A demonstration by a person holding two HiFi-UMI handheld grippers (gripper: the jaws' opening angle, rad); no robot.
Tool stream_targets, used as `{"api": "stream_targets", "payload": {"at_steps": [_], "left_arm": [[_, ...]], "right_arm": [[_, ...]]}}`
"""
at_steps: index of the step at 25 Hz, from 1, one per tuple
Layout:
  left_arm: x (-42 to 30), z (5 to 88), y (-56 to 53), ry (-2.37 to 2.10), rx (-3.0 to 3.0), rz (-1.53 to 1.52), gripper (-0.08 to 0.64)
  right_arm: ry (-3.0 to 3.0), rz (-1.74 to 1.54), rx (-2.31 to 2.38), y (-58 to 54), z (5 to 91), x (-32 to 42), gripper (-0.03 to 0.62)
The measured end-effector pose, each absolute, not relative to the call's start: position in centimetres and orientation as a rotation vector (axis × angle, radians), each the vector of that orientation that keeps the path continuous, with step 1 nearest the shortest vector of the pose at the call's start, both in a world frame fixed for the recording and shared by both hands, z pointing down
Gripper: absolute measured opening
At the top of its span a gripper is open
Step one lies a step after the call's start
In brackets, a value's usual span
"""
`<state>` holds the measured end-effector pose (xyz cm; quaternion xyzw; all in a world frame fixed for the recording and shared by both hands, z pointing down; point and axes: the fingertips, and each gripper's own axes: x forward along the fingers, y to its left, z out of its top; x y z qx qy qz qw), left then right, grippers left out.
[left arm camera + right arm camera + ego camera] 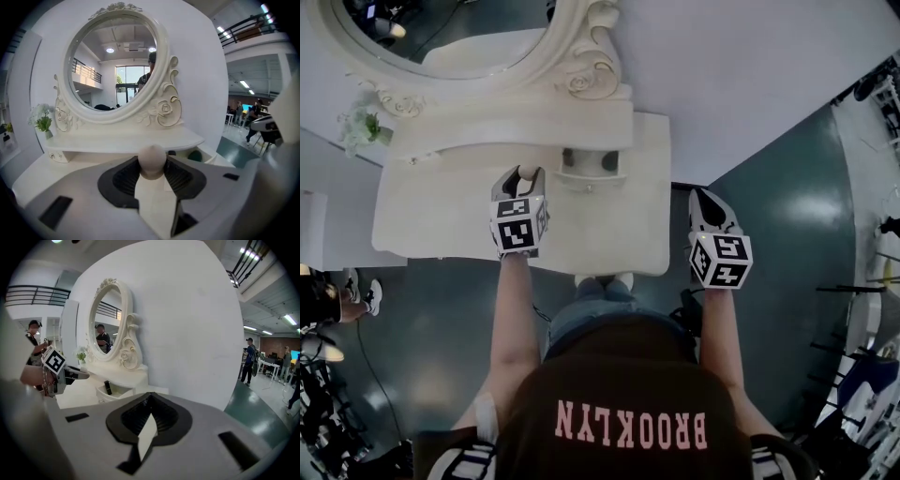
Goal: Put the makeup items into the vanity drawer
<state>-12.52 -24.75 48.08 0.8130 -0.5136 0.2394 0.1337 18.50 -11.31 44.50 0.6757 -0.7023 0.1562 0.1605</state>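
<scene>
**Head view.** A white bench (pixel 441 216) is seen from above, with an oval mirror (pixel 441 37) at its back and a small bunch of flowers (pixel 361 127) on the raised shelf at the left. The vanity drawer (pixel 592 178) below the shelf is pulled open, and dark items are visible inside it. The left tongs (pixel 519 187) are held over the bench top, just left of the drawer. A beige makeup sponge (pixel 528 173) is gripped at their tip. The right tongs (pixel 708 208) are held beyond the right edge of the bench, above the dark floor (pixel 787 234).

**Left gripper view.** The jaws are clamped on the rounded sponge (pixel 152 161), one pad pressed against each side. Behind it the mirror (pixel 115 65) and the shelf are shown. The open drawer is partly seen to the right, with a green object (pixel 194 156) and a dark object (pixel 172 153) in it.

**Right gripper view.** The jaws are brought together and nothing is held between them. The open drawer (pixel 117 393) is seen to the left, with a dark upright item (pixel 107 387) inside. The left tongs (pixel 70 372) are seen further left, near the drawer but apart from it.
</scene>
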Motion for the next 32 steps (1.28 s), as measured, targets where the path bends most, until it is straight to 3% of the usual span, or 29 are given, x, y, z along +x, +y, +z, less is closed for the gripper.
{"api": "stream_targets", "payload": {"at_steps": [17,32], "left_arm": [[-1.2,47.5,-24.2,-1.242,2.557,0.739,0.173],[-3.4,46.2,-24.5,-1.305,2.54,0.711,0.183]], "right_arm": [[-1.888,0.482,2.068,-7.7,44.6,23.7,-0.006],[-1.952,0.454,2.036,-9.5,43.8,22.0,-0.006]]}}
